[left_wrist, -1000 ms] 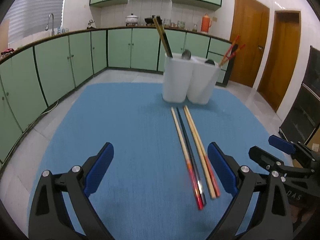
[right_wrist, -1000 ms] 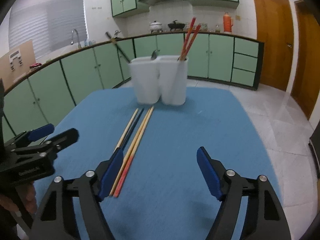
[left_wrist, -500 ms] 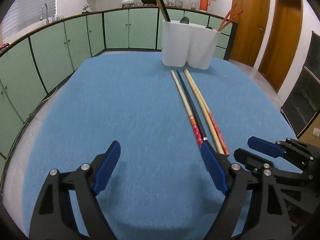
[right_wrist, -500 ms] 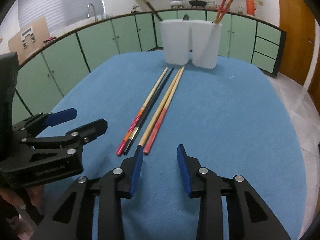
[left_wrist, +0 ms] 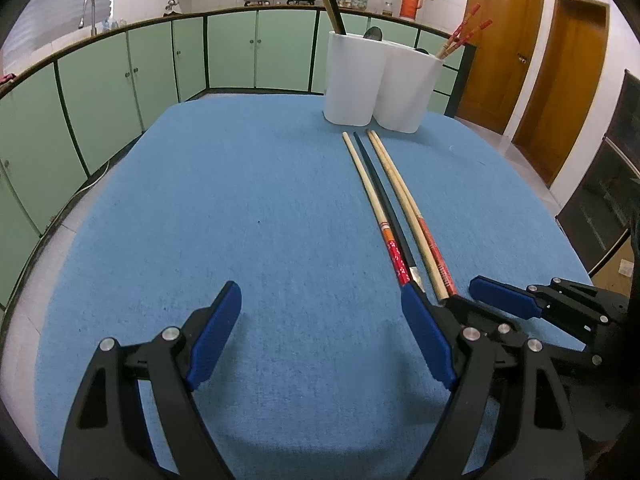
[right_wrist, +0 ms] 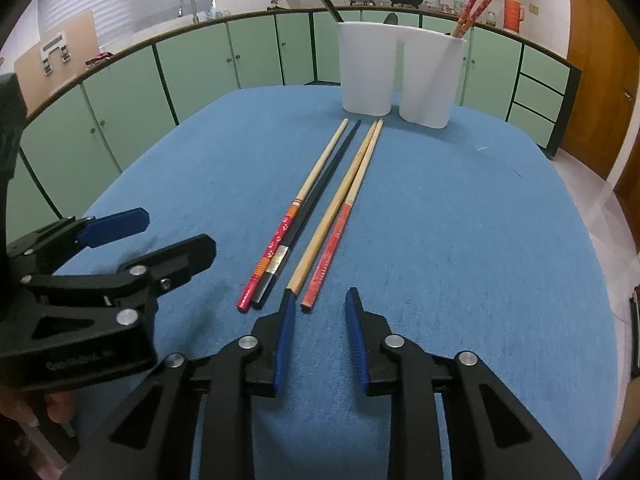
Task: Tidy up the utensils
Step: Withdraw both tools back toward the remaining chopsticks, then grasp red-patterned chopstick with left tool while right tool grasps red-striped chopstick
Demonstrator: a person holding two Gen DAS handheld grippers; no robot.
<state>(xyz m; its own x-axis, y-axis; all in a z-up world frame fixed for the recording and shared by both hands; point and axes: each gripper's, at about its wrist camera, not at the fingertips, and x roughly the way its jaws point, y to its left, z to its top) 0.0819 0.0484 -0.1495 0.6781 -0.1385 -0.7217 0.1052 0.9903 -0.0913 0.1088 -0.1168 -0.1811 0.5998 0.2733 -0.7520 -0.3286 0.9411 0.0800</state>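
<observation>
Closing on nothing yet, the right hand-held gripper hangs just short of the near ends of four chopsticks lying side by side on the blue-covered table; its jaws are narrowing, and no stick is between the pads. Nearest its opening are the red-ended chopstick and the plain bamboo chopstick; the patterned red chopstick and the black chopstick lie beside them, towards the left hand-held gripper, which hovers released and empty over bare cloth. All four point at the white utensil holder near the table's far edge, which already holds chopsticks and a spoon.

The step looks like picking one stick by its near end — so the gap should stay just wider than a single stick until the pads straddle it; going forward and low along the cloth, then clamping a little way in from the tip, would likely keep the neighbours from rolling or being caught together.
</observation>
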